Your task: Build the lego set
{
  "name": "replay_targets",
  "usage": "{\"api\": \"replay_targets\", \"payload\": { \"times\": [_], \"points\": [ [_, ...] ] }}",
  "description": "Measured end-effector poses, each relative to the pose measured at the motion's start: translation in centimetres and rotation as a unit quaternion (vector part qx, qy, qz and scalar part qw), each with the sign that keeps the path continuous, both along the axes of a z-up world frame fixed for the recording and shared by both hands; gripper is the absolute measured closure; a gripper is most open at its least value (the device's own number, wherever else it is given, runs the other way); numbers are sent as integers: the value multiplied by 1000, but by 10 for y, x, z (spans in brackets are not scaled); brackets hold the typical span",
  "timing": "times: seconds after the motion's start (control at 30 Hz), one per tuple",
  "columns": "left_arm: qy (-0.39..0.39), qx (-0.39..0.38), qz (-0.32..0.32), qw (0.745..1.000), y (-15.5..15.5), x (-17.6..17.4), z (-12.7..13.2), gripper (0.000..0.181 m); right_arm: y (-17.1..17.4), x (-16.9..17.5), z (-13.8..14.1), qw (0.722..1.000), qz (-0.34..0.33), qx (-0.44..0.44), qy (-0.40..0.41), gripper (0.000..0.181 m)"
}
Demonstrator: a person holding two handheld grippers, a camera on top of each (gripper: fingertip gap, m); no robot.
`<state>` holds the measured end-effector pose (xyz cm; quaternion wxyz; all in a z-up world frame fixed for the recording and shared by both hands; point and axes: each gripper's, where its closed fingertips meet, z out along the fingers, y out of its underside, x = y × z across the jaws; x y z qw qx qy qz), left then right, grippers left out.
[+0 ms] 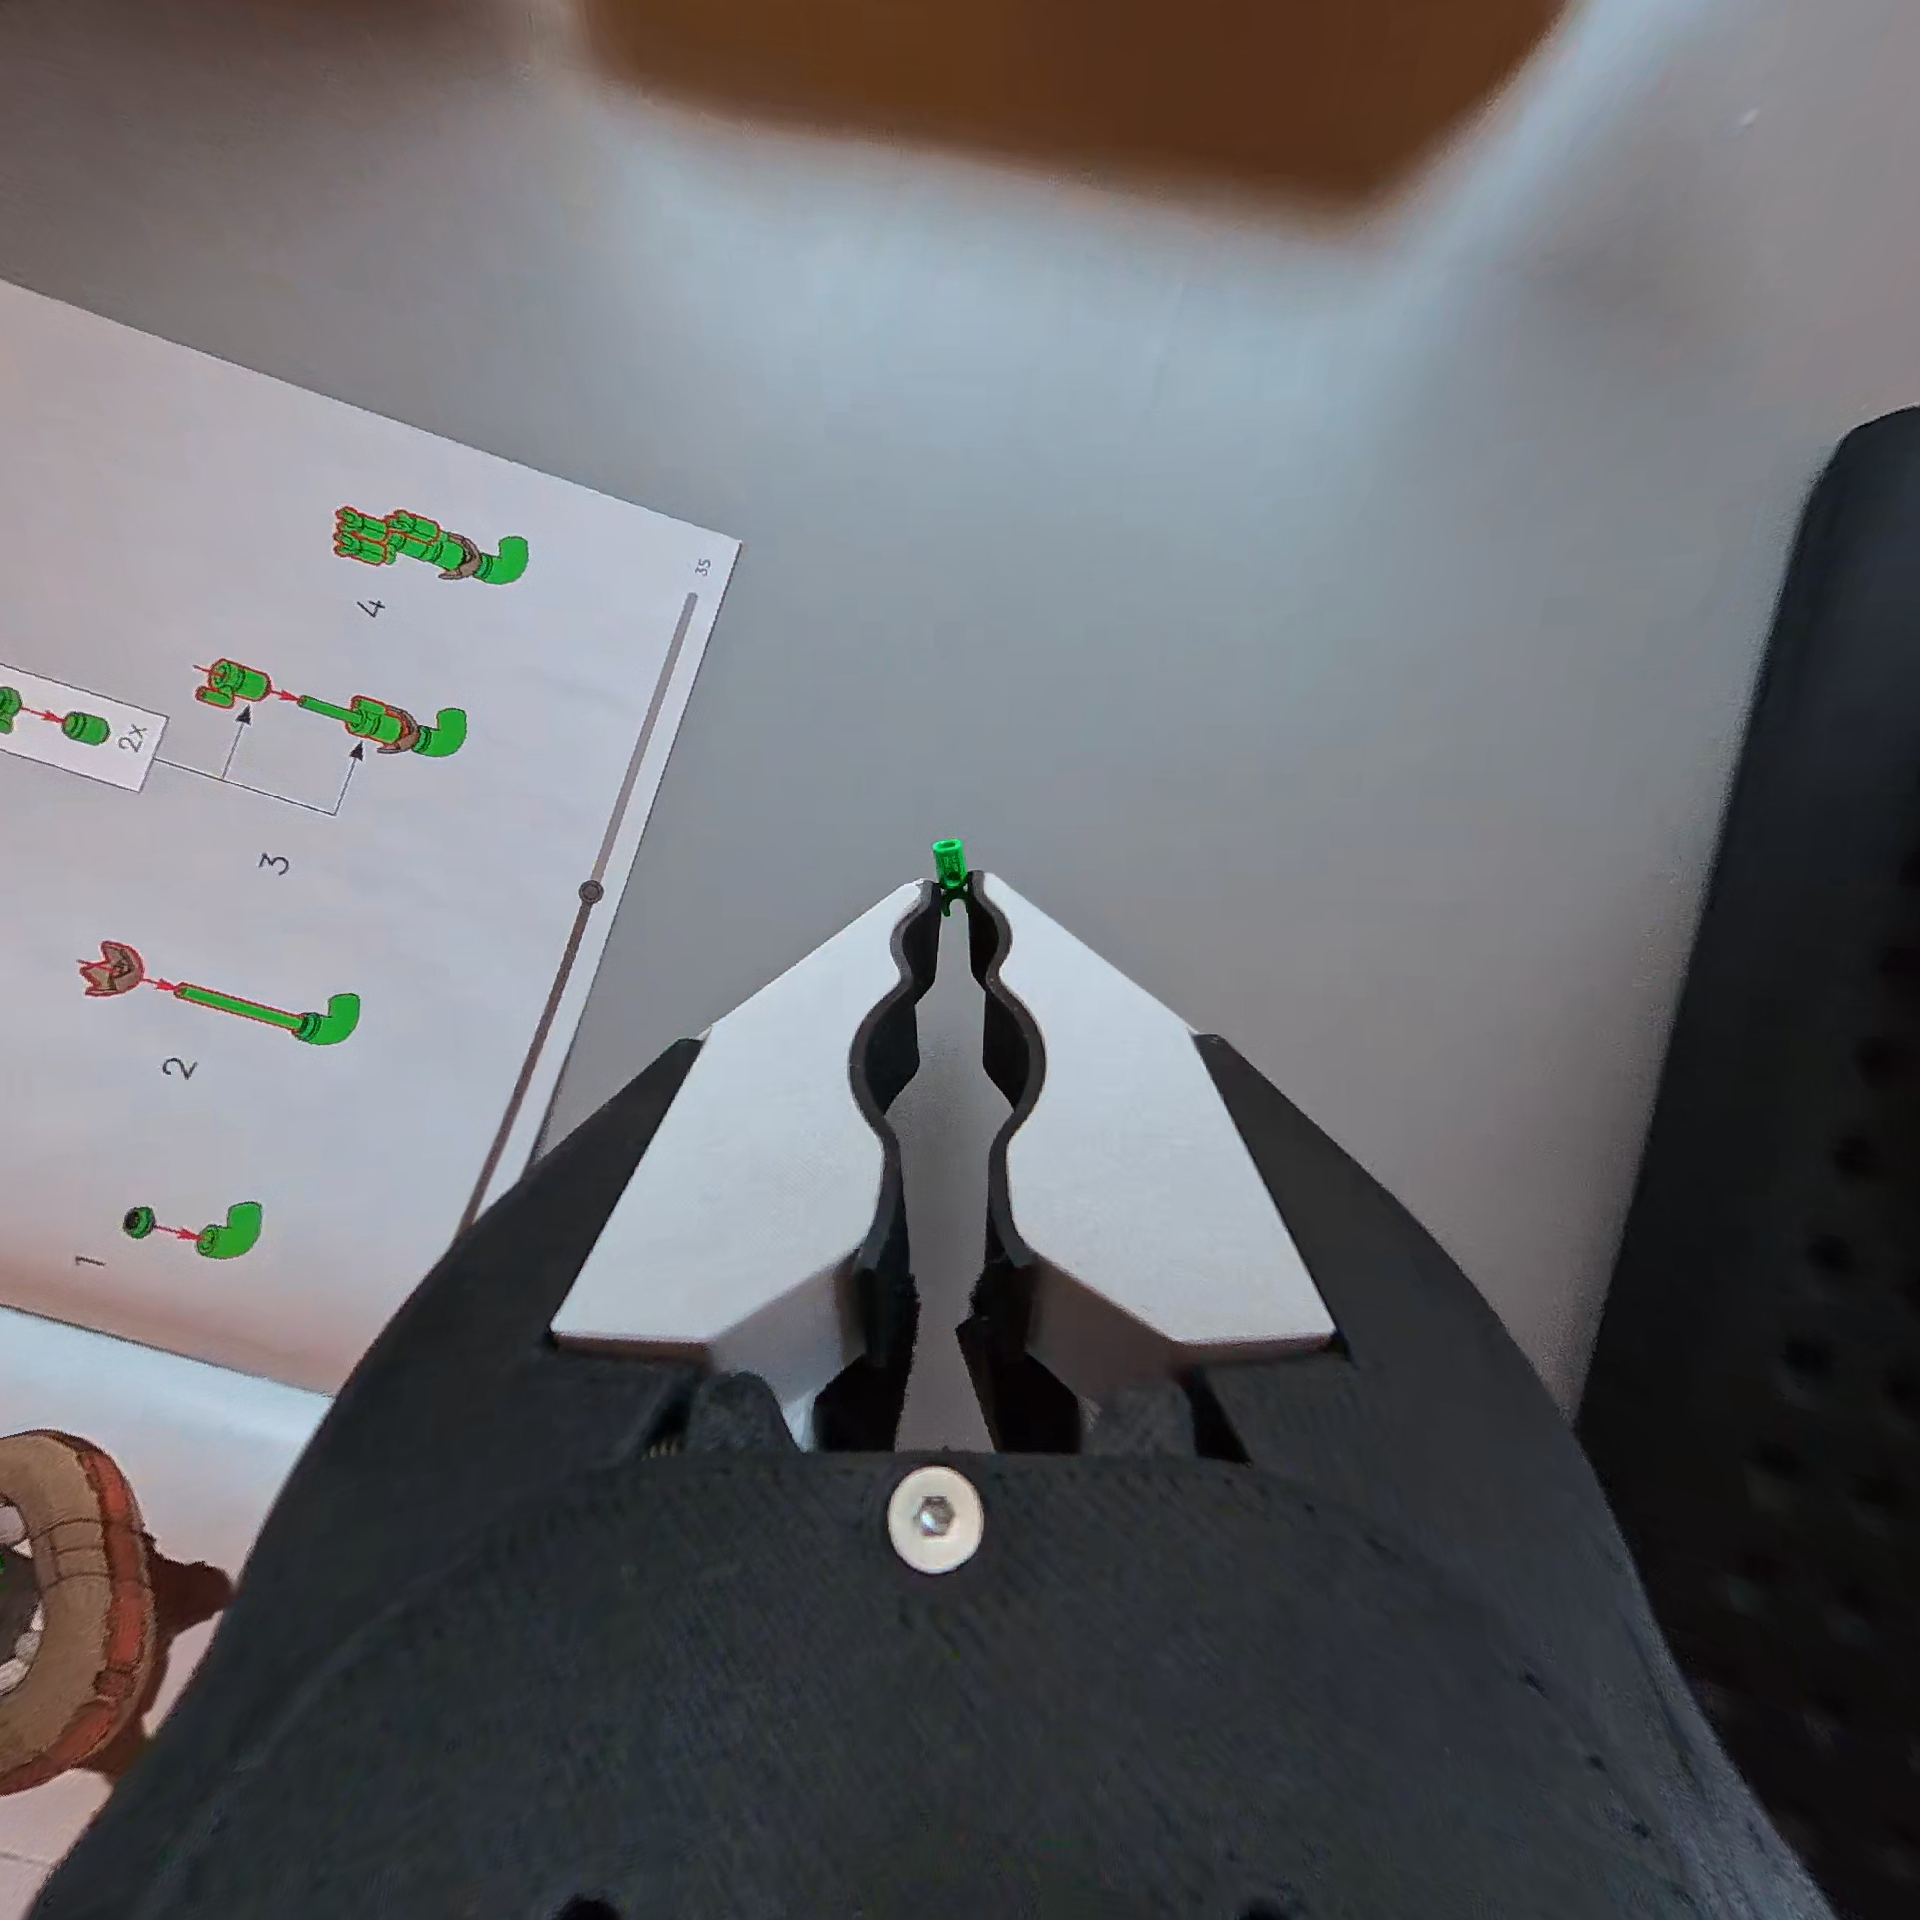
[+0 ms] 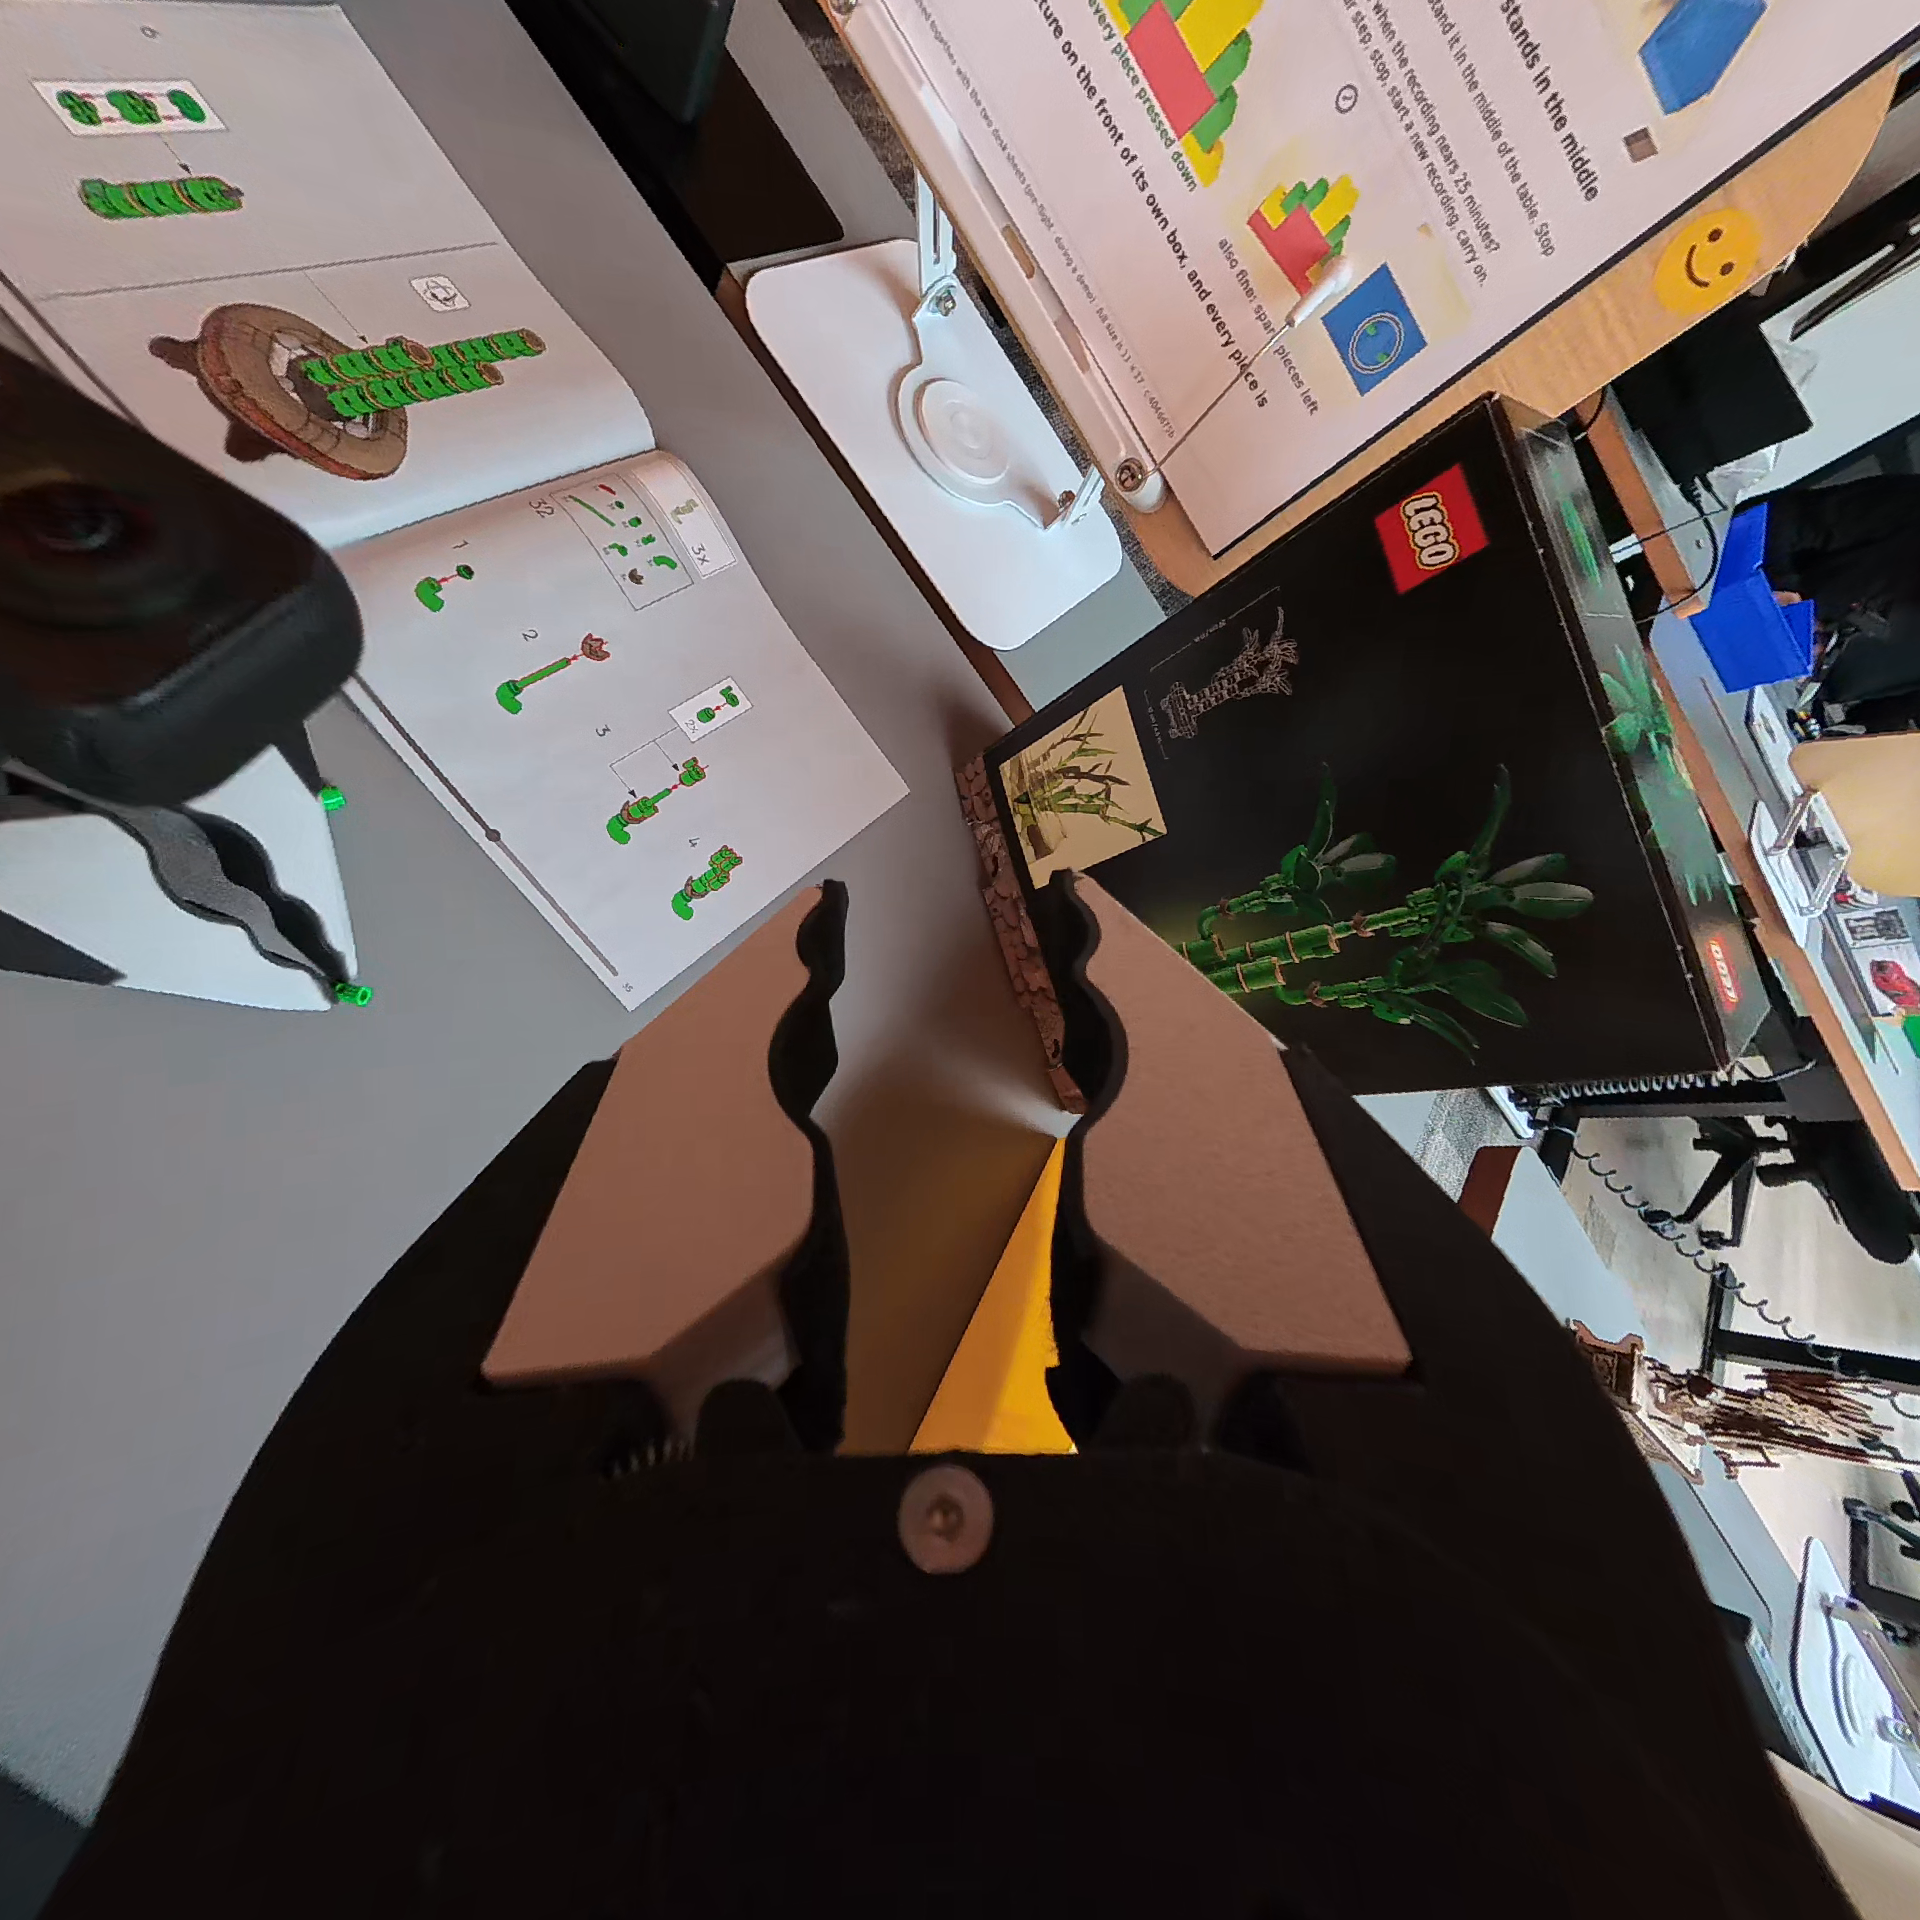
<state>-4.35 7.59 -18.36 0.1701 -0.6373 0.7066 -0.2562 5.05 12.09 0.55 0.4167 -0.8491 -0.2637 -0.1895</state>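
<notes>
My left gripper point(image 1: 951, 891) is shut on a tiny green Lego piece point(image 1: 948, 864) that sticks out past its tips, held above the grey table point(image 1: 1247, 623). The open instruction booklet point(image 1: 312, 883) lies to its left. In the right wrist view the left gripper point(image 2: 343, 987) shows at the left with the green piece point(image 2: 355, 994) at its tip. A second small green piece point(image 2: 331, 798) shows by its finger's upper edge; I cannot tell what it rests on. My right gripper point(image 2: 948, 899) is open and empty above the table, beside the booklet point(image 2: 623, 727).
A black Lego box point(image 2: 1403, 810) with a bamboo picture lies right of the right gripper, with a brown textured strip point(image 2: 1013, 935) along its edge. A white stand point(image 2: 935, 416) holds a printed board point(image 2: 1351, 156) behind. A yellow surface point(image 2: 997, 1330) shows between the right fingers. The grippers' ends are close to 20 cm from one another.
</notes>
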Motion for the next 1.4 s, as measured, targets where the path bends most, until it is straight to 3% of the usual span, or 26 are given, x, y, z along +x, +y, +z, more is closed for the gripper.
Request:
{"api": "replay_targets", "payload": {
  "times": [0.67, 0.73, 0.83, 0.93, 1.07, 1.2, 1.3, 1.4],
  "points": [
    [50, 47, -15, 998, -4, 6, -21, 177, -2, -3, -2, 1000, 11, -8, -1, 142],
    [42, 46, -5, 998, -1, 9, -20, 161, -2, -5, 0, 1000, 13, -4, 1, 142],
    [10, 16, -5, 1000, -2, 11, -2, 158, -2, -7, 1, 1000, 16, -1, -3, 142],
    [-46, 15, 25, 999, 20, 3, 44, 158, -3, -5, 2, 1000, 15, 2, -4, 142],
    [-133, 59, 128, 981, 89, -51, 132, 157, -6, 4, 9, 1000, 6, 19, 5, 142],
    [-216, 84, 281, 931, 163, -155, 216, 153, -6, 11, 10, 1000, -5, 23, 8, 142],
    [-244, 82, 407, 876, 206, -250, 242, 146, -3, 13, 6, 1000, -10, 16, 5, 142],
    [-234, 62, 507, 827, 233, -336, 235, 144, 1, 13, 1, 1000, -12, 8, 4, 142]
  ]
}}
